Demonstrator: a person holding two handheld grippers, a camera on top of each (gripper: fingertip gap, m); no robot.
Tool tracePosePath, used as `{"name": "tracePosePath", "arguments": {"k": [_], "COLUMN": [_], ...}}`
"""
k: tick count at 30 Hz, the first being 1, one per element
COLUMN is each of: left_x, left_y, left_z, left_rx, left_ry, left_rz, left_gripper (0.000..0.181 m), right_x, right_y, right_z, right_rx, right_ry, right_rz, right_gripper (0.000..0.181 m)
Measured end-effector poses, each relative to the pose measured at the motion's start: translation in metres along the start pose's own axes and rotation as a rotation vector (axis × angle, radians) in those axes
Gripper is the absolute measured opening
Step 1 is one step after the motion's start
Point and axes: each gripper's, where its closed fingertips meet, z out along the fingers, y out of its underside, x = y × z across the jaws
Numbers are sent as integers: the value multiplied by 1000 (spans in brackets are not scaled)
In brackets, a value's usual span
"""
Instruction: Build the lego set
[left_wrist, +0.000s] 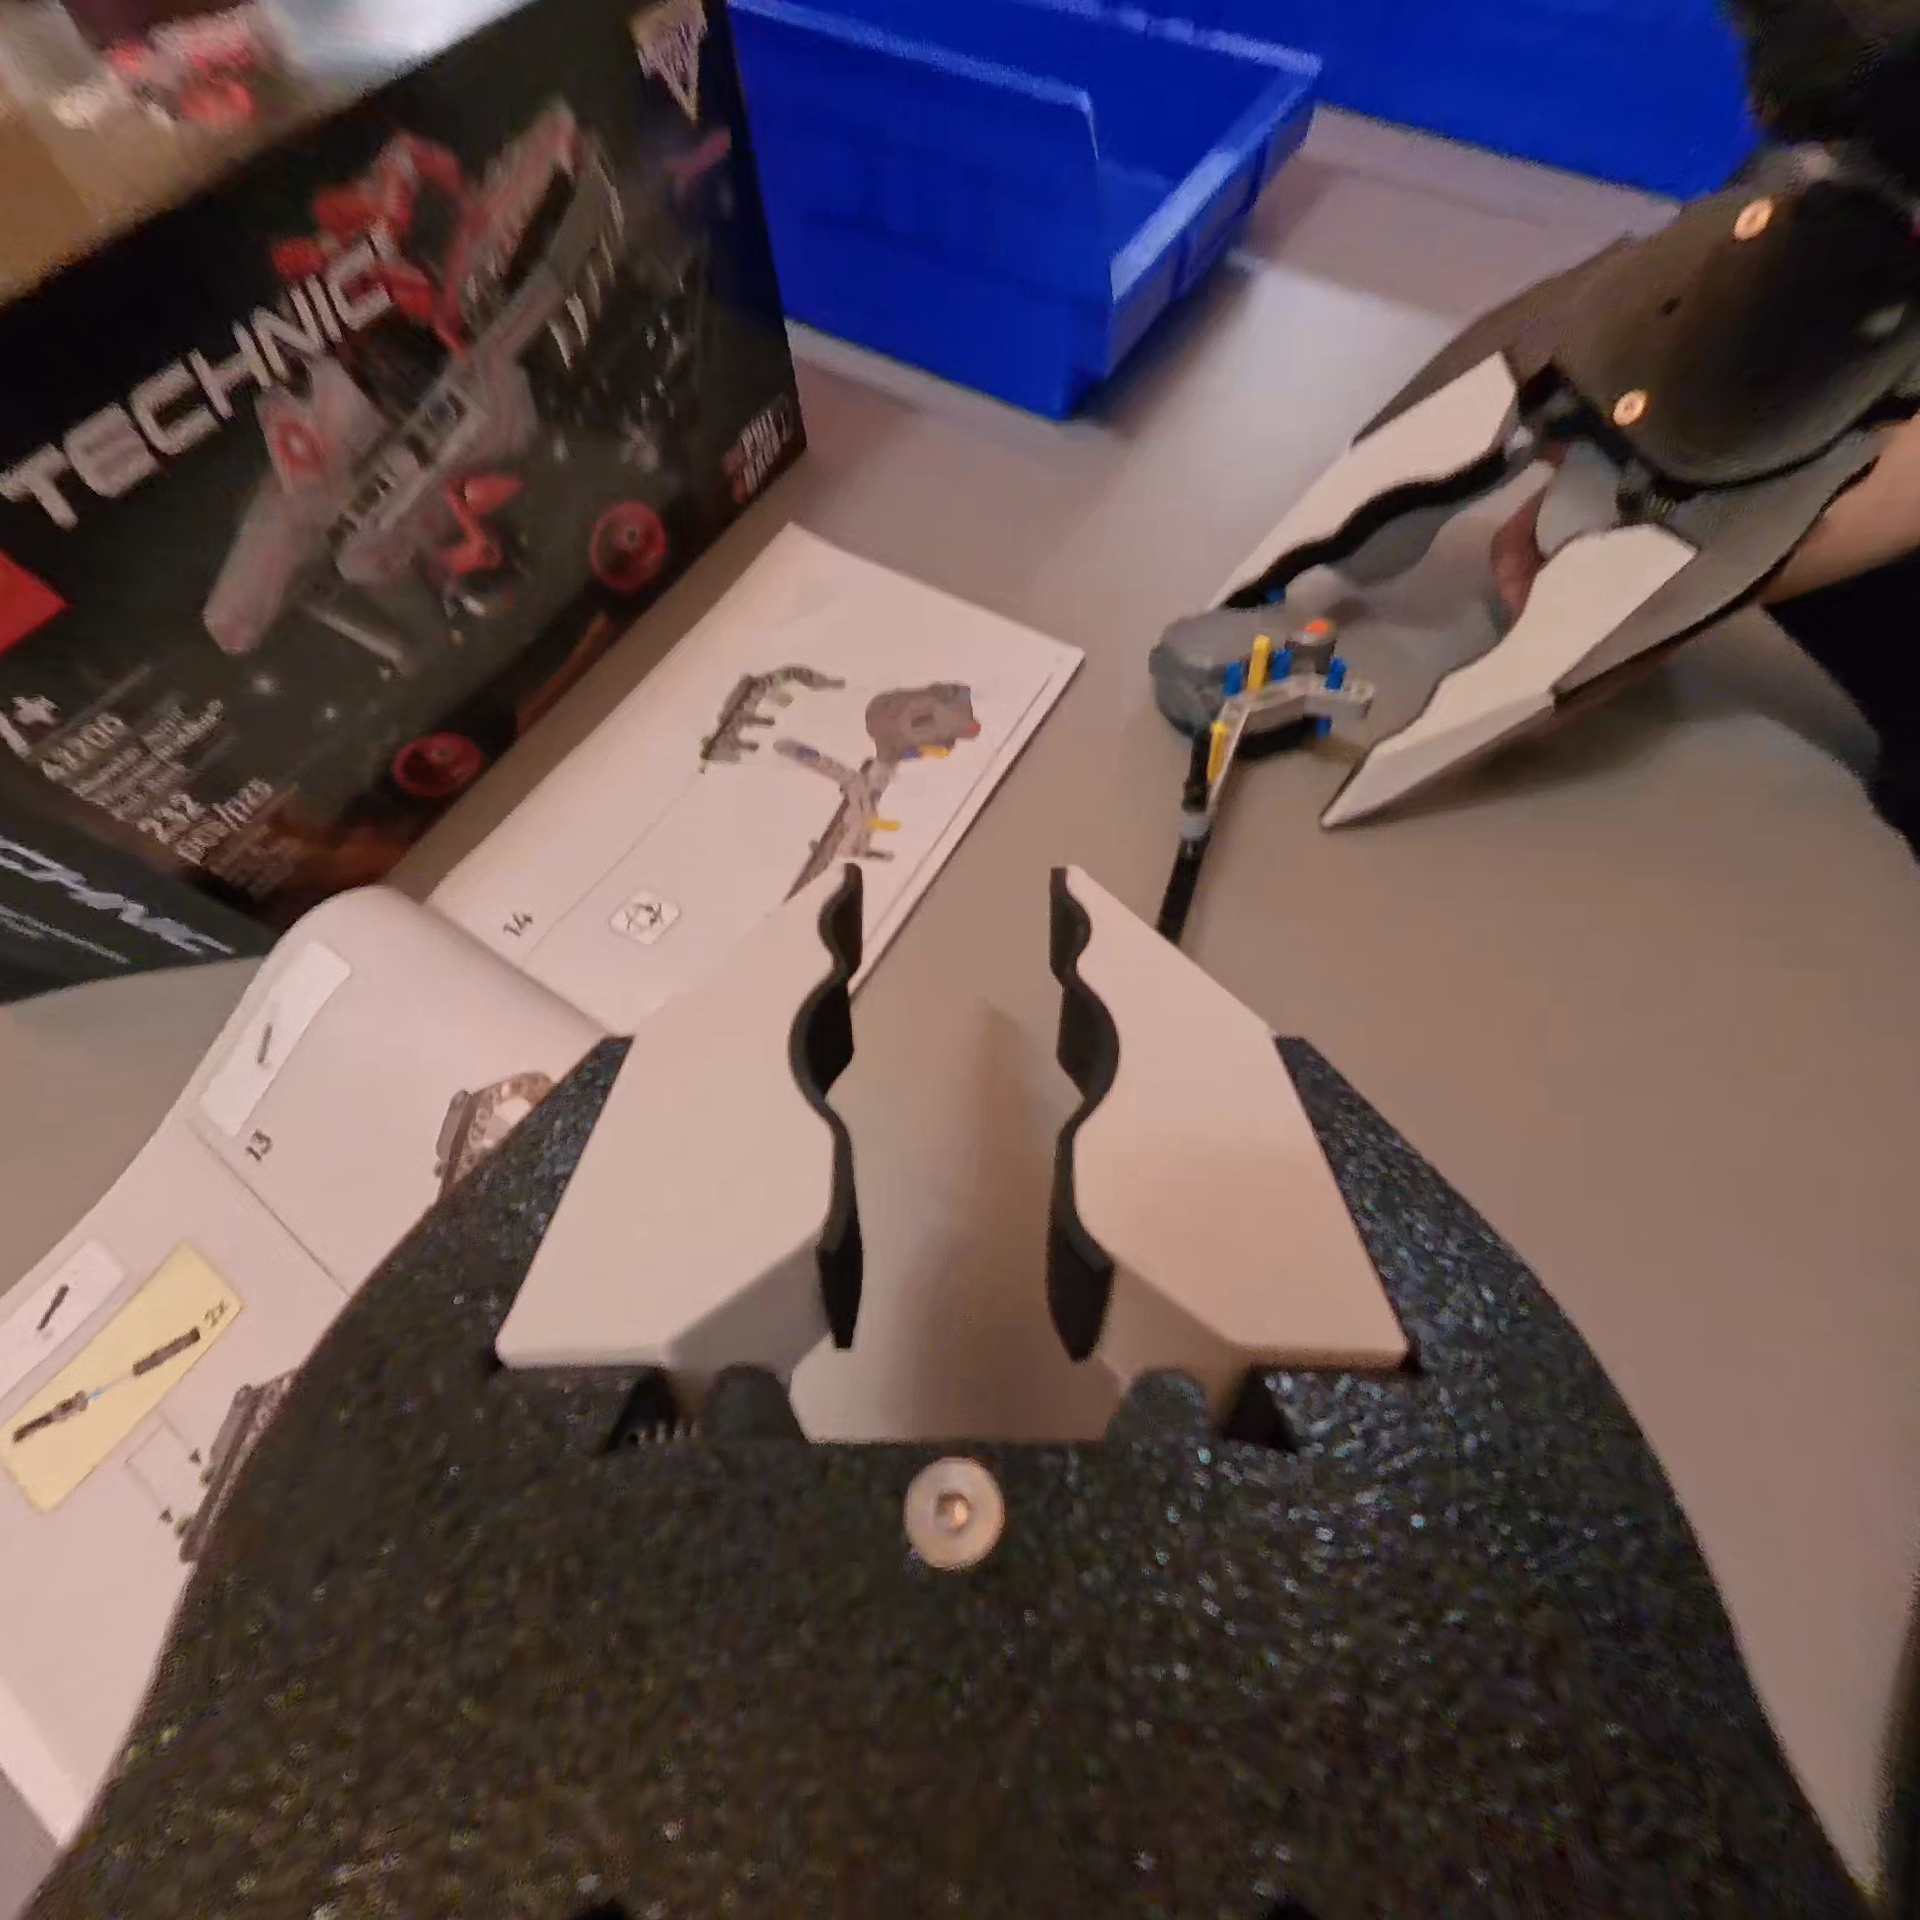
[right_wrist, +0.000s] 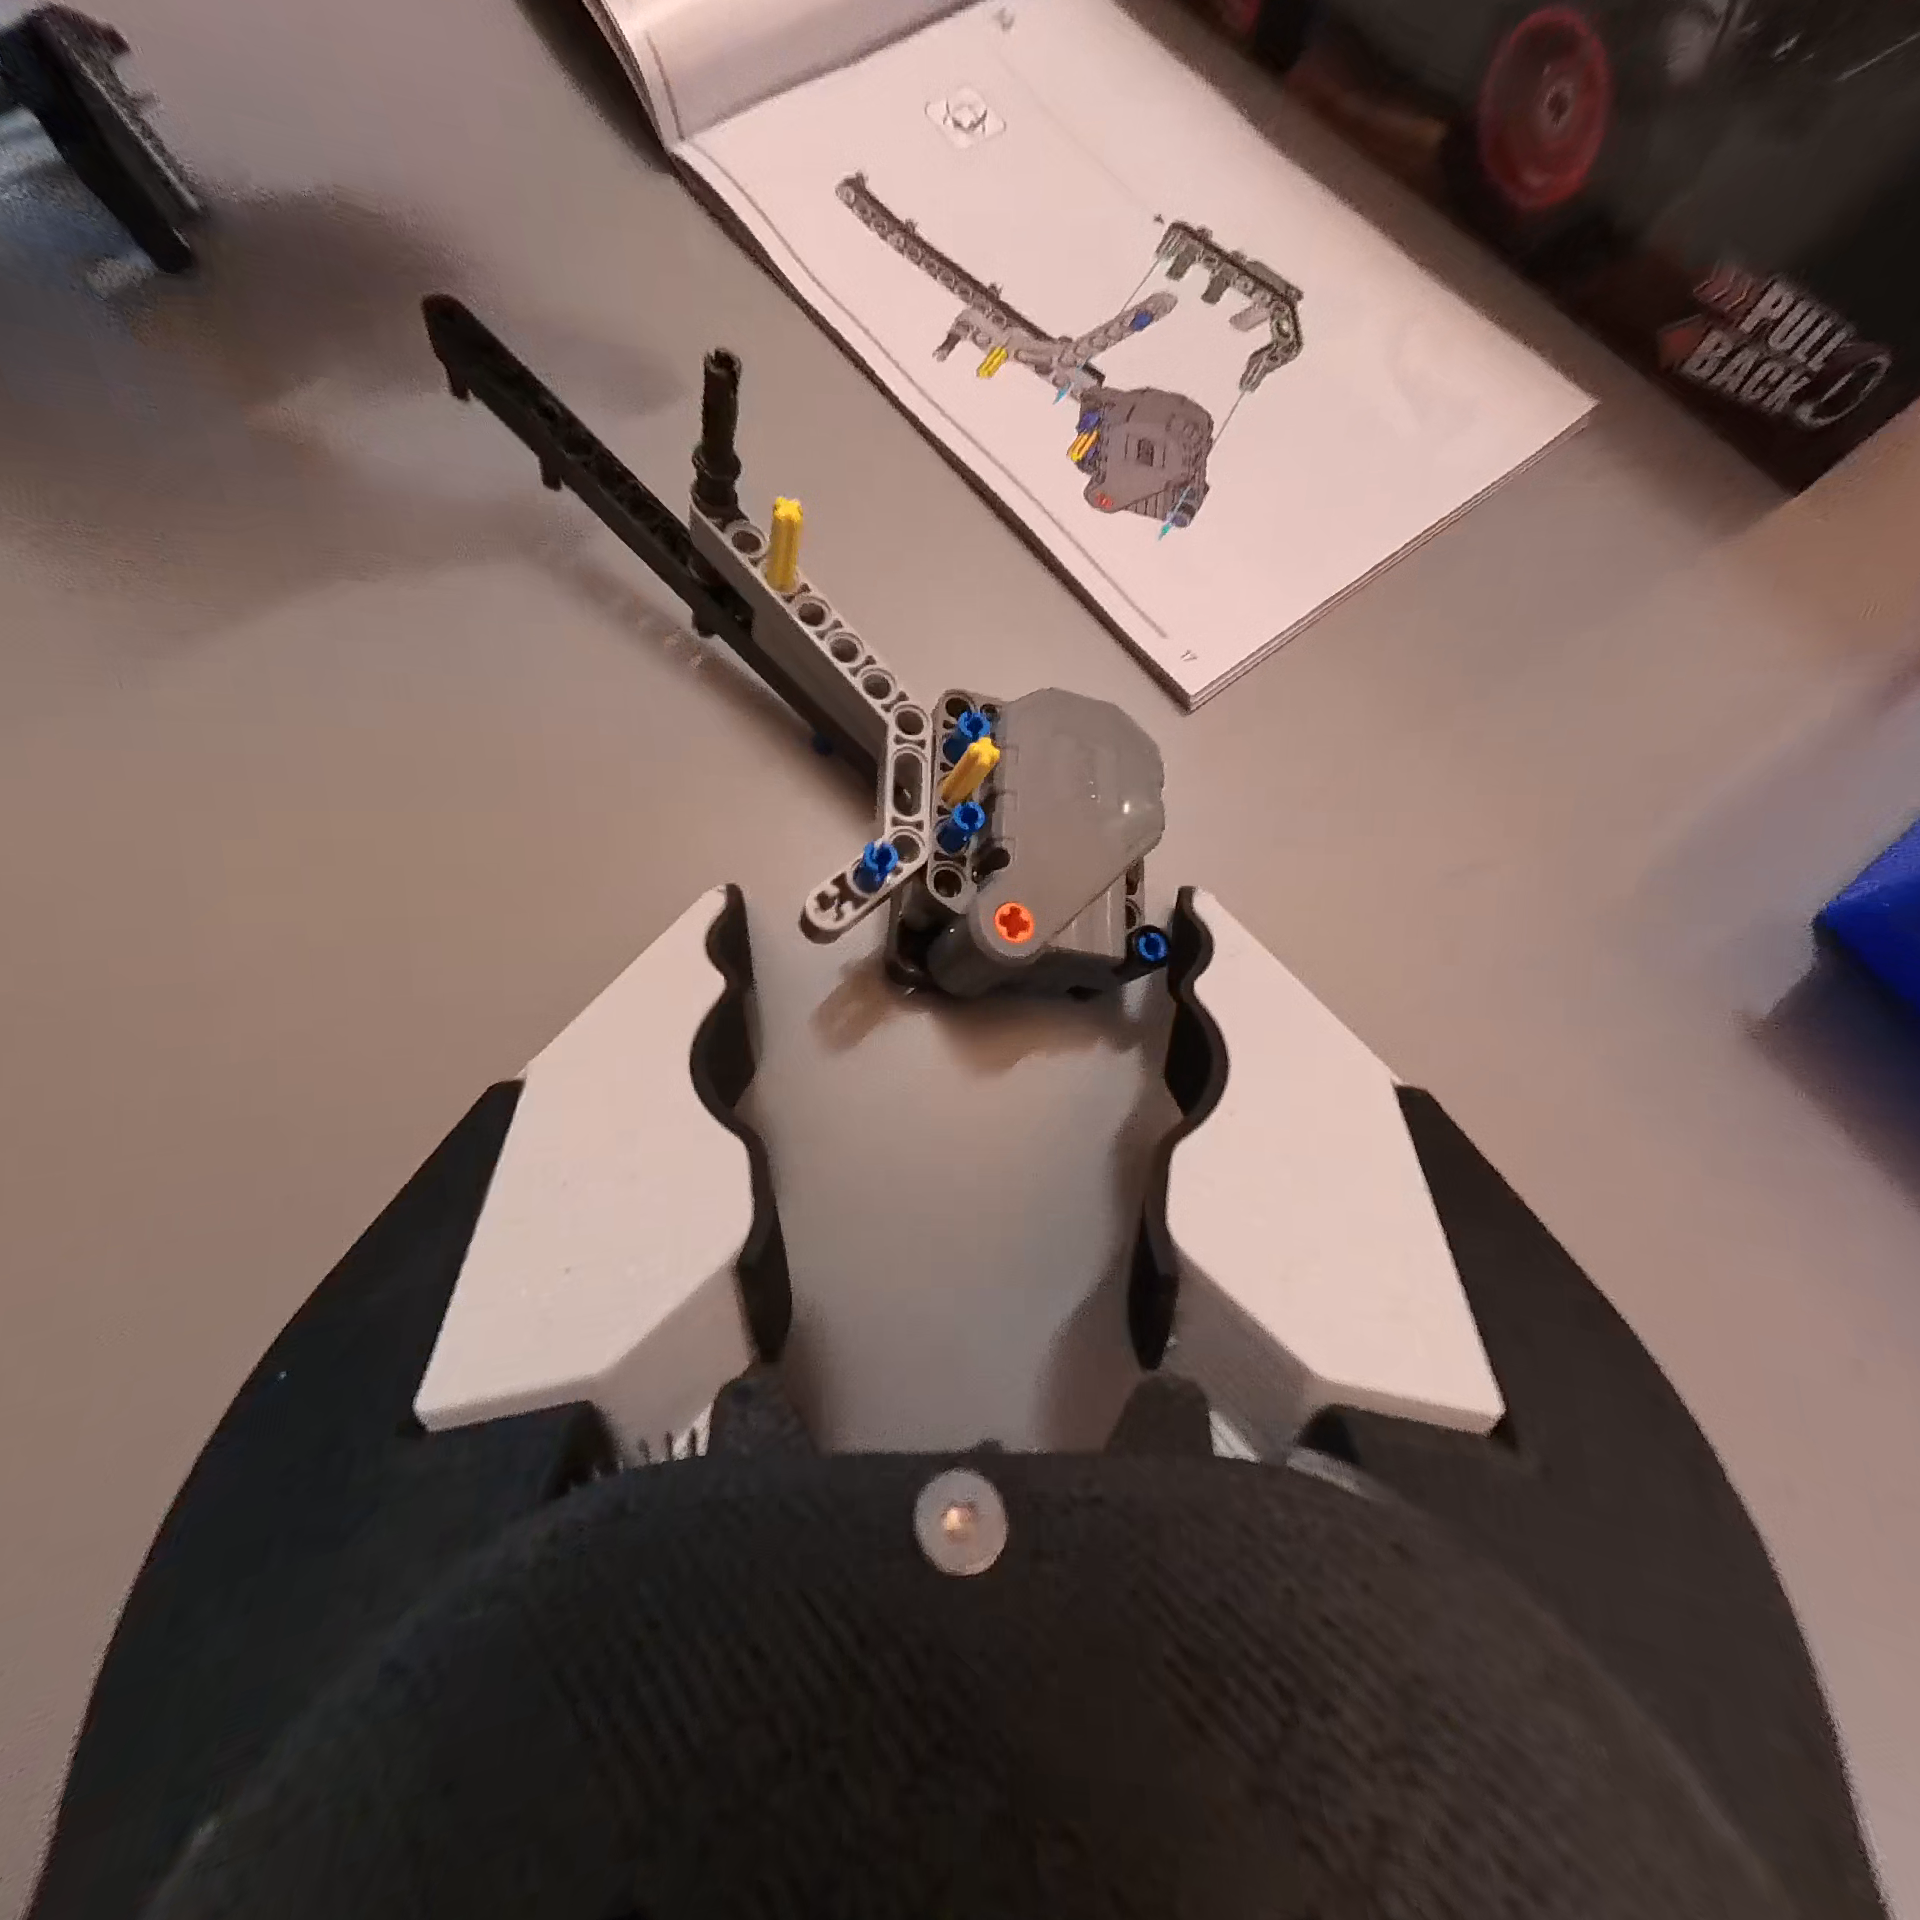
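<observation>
Left gripper (left_wrist: 956, 904): its two fingers stand apart with nothing between them. It hangs above the open booklet (left_wrist: 790, 727), maybe so the person can check the next step.

Right gripper (right_wrist: 961, 925): its fingers are wide apart too, and they hold nothing. The tips sit low by the table, one on each side of the near end of the model (the right tip is just beside a blue peg (right_wrist: 1148, 945), and I cannot tell if it touches).

Lego model (right_wrist: 1049, 821): it lies flat on the grey table (right_wrist: 312, 935), just in front of the right gripper. It has a grey motor block with an orange dot, a grey bent beam and a long black beam (right_wrist: 582, 488) that sticks out far away. Yellow pegs (right_wrist: 784, 540) and blue pegs stand up from it, ready for more parts to push on.

Booklet: it lies open beside the model, showing a picture of the same build, so it is easy to look from one to the other.

Box (left_wrist: 395, 447): the dark set box stands behind the booklet.

Blue bin (left_wrist: 997, 208): it sits at the back of the table; I cannot see inside it.

Next step, my guess: the right gripper closes on the motor block to hold it steady.
</observation>
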Motion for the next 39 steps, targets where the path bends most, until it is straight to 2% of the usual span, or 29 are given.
{"name": "tracePosePath", "arguments": {"k": [5, 10, 13, 15, 18, 21, 24, 26, 34, 39], "left_x": [-19, -48, -67, -76, -80, -74, -66, -61, -42, -39], "left_y": [-20, -13, 9, 33, 67, 91, 104, 107, 109, 123], "left_z": [-8, -39, -67, -83, -99, -104, -105, -105, -107, -117], "left_rx": [129, 179, 159, 109, 49, 12, -10, -24, -16, -43], "left_ry": [-151, -268, -364, -415, -450, -442, -422, -402, -266, -275], "left_rz": [28, -23, -30, -66, -132, -169, -199, -201, -292, -325], "left_gripper": [32, 33, 32, 32, 32, 32, 32, 32, 37, 37], "right_x": [7, 8, 1, 7, 12, 9, 7, 5, 5, 8], "right_y": [1, 3, 1, 2, 1, -1, -4, -5, -6, -12], "right_z": [-1, -5, -3, -1, 0, 3, 5, 6, 6, 5], "right_rx": [1, 6, 9, -3, -4, -3, -1, 2, 6, 33], "right_ry": [27, 72, 39, 50, 45, 19, 10, 2, 14, 121], "right_rz": [38, 31, -10, 34, 58, 39, 30, 20, 4, -75], "right_gripper": [72, 75, 80, 87, 82, 77, 72, 67, 65, 65]}}
